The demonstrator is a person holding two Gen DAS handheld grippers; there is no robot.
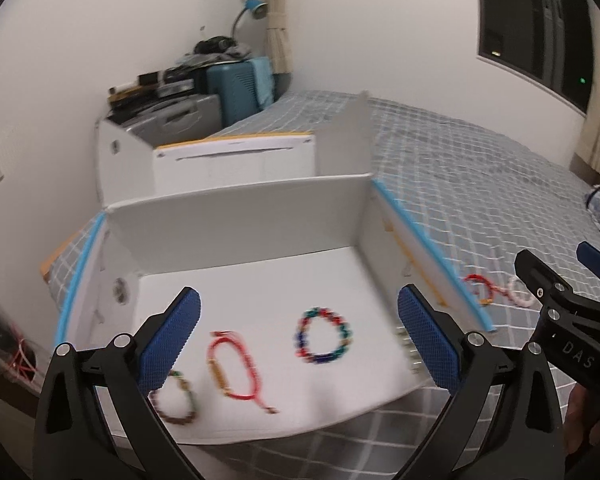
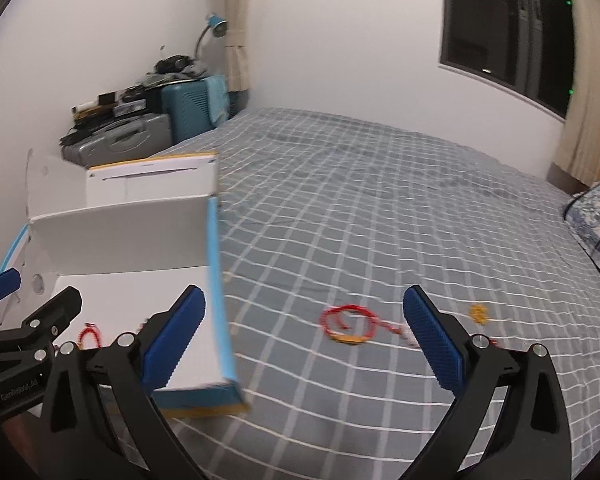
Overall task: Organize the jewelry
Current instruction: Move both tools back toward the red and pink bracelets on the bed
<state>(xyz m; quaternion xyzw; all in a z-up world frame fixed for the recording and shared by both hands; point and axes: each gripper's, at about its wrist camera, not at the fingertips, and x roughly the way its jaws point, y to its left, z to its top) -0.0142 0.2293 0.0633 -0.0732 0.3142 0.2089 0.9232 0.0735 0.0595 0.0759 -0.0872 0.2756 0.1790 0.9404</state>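
Now the right gripper [image 2: 304, 332] is wide apart above the bed [image 2: 380, 208], empty, and the red cord bracelet [image 2: 346, 326] lies on the cover between its fingers, just beside the white box [image 2: 120, 216]. I think this bracelet is light and limp, so it is better to pinch the stiffer yellow part. The left gripper [image 1: 298, 336] is also apart, over the box with the beaded bracelet [image 1: 324, 336] inside.
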